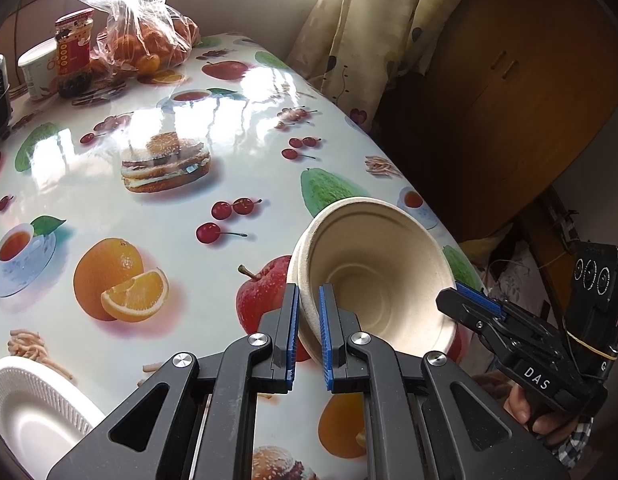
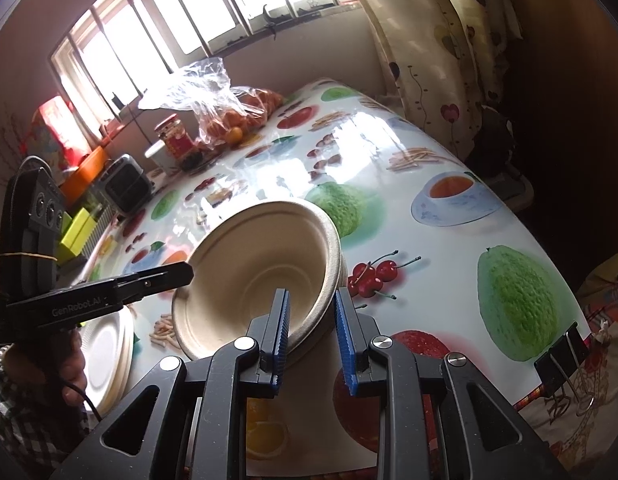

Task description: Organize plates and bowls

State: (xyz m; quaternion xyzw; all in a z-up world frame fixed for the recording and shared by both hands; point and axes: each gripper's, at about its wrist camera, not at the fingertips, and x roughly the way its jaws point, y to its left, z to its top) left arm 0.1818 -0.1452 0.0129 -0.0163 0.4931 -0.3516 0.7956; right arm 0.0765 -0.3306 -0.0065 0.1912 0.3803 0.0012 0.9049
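Beige bowl (image 1: 373, 276): nested stack, count unclear, rim straddled by left hand-held gripper (image 1: 309, 332) and right hand-held gripper (image 2: 311, 338), marked "DAS"; jaws parted, grip uncertain. White plates (image 2: 109, 356): one stack on worktop (image 1: 149, 208).

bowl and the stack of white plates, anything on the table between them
Only printed tablecloth, showing a fries picture, lies between the bowl and the white plates; the left gripper reaches across above it. Right wrist view.
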